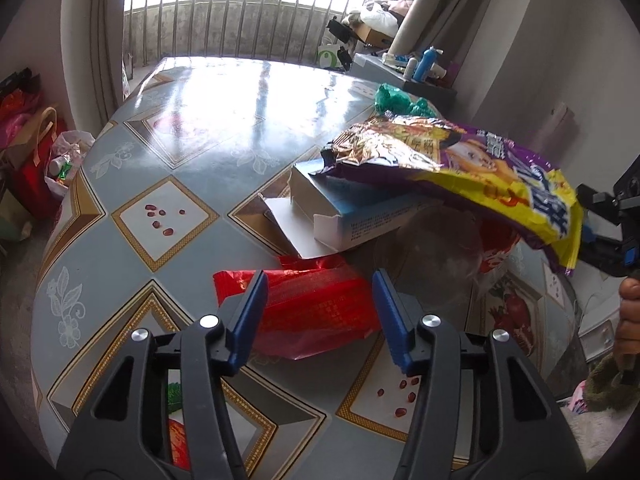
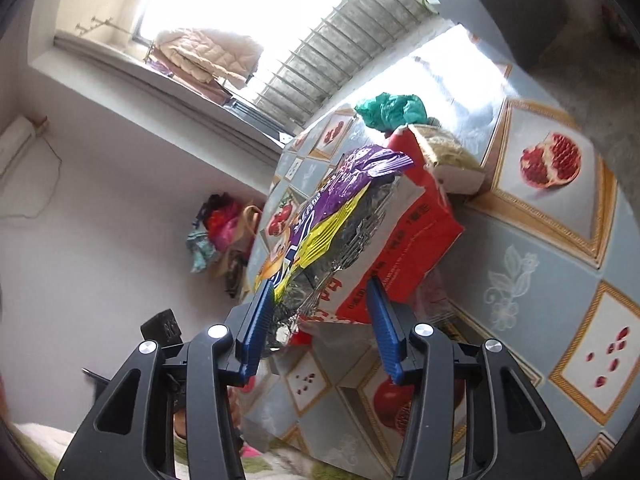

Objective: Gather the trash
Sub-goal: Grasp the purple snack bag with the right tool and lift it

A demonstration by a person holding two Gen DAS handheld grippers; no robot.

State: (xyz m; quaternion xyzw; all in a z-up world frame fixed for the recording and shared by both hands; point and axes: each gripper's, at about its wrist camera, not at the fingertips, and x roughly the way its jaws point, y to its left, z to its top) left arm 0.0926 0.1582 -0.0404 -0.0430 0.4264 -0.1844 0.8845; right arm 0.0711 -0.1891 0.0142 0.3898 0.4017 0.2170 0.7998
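**Two grippers among wrappers on the patterned desk**

The left gripper (image 1: 320, 312) hangs over the desk (image 1: 192, 128) with its blue fingers (image 1: 250, 316) apart on either side of a red wrapper (image 1: 316, 312) that lies flat on the desk; whether the pads press on it cannot be told. At 12 o'clock from that wrapper lies an opened white and blue carton (image 1: 352, 208). Above the carton, toward 1 o'clock, a purple and yellow snack bag (image 1: 460, 168) hangs in the air, its far end running to the right gripper (image 1: 600, 220) at the 3 o'clock edge. A crumpled green bag (image 1: 400, 100) sits beyond it.

In the right wrist view the right gripper's fingers (image 2: 258, 320) stand partly apart, with the snack bag's silver-lined end (image 2: 320, 276) between them against the left finger; a firm grip cannot be confirmed. Behind it stands a red box (image 2: 420, 240), with the green bag (image 2: 388, 110) at 12 o'clock.
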